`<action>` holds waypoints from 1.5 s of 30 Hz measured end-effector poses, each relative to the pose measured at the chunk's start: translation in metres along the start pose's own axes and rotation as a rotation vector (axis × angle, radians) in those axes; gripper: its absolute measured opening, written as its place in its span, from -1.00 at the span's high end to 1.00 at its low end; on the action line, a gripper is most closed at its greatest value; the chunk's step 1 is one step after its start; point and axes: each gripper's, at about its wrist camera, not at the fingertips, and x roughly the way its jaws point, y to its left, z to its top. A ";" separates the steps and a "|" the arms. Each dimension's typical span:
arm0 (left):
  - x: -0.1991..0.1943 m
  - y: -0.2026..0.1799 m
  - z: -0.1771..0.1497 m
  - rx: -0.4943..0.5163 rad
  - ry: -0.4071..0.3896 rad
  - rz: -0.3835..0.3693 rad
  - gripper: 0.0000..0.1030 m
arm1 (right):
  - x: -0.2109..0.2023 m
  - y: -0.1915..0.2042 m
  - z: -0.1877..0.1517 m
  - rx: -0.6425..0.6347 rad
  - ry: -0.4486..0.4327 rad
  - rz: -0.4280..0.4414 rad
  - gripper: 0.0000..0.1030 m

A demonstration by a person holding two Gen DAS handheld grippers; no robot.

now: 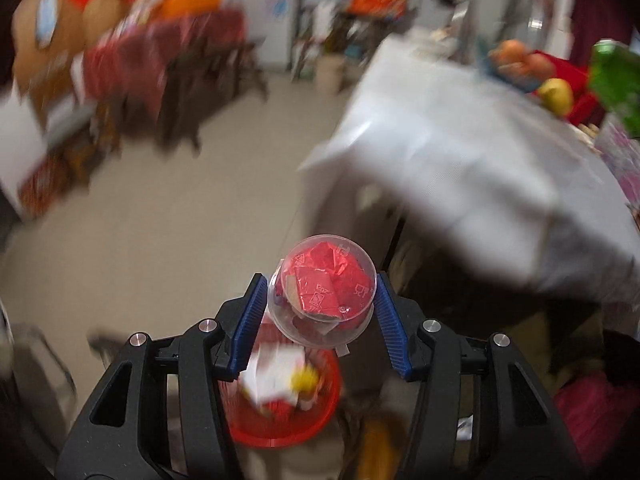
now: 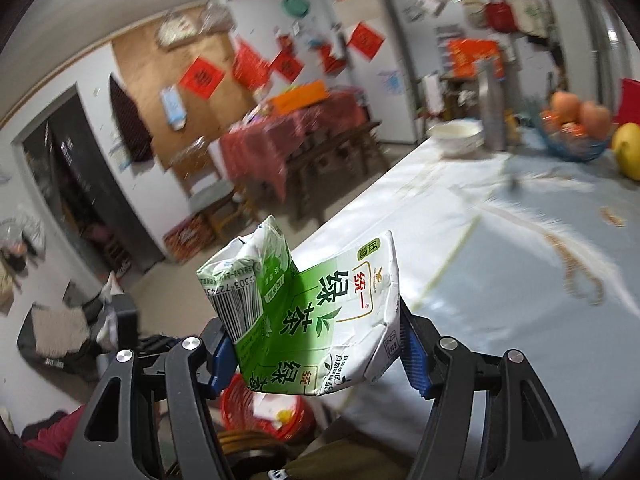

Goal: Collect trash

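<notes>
1. My left gripper (image 1: 320,300) holds a clear plastic cup (image 1: 322,292) stuffed with crumpled red foil wrappers (image 1: 324,280). Both blue ribbed pads (image 1: 252,316) press the cup's sides; its open mouth faces the camera.
2. Directly below that cup, on the floor, stands a round red plastic basket (image 1: 288,424) already containing white and yellow scraps.
3. My right gripper (image 2: 316,344) is clamped on a crushed green-and-white tea carton (image 2: 312,312), its barcode panel folded toward the left.
4. In the right wrist view the same red basket (image 2: 240,404) sits low, beneath the carton and just beside the table edge.
5. The table with a pale cloth (image 2: 500,280) carries a white bowl (image 2: 456,134), a blue wire fruit basket (image 2: 576,148) and a yellow fruit (image 2: 628,148).
6. The left wrist view is heavily blurred; background detail there cannot be told.
</notes>
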 end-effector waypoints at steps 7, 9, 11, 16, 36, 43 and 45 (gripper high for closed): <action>0.061 0.056 -0.049 -0.079 0.200 0.044 -0.45 | 0.063 0.068 -0.020 -0.107 0.176 0.070 -0.29; 0.054 0.068 -0.051 -0.099 0.186 0.056 -0.57 | 0.082 0.088 -0.028 -0.145 0.233 0.095 -0.29; 0.037 0.084 -0.047 -0.111 0.146 0.110 -0.70 | 0.100 0.106 -0.037 -0.181 0.294 0.129 -0.29; 0.000 0.110 -0.041 -0.142 0.079 0.238 -0.84 | 0.164 0.157 -0.067 -0.301 0.474 0.183 -0.37; -0.024 0.074 -0.077 -0.048 0.144 0.320 -0.85 | 0.192 0.152 -0.113 -0.348 0.620 0.066 -0.62; -0.026 0.062 -0.085 -0.049 0.166 0.300 -0.85 | 0.187 0.140 -0.115 -0.310 0.617 0.025 -0.66; -0.024 0.060 -0.084 -0.049 0.169 0.298 -0.85 | 0.185 0.139 -0.117 -0.321 0.613 0.008 -0.67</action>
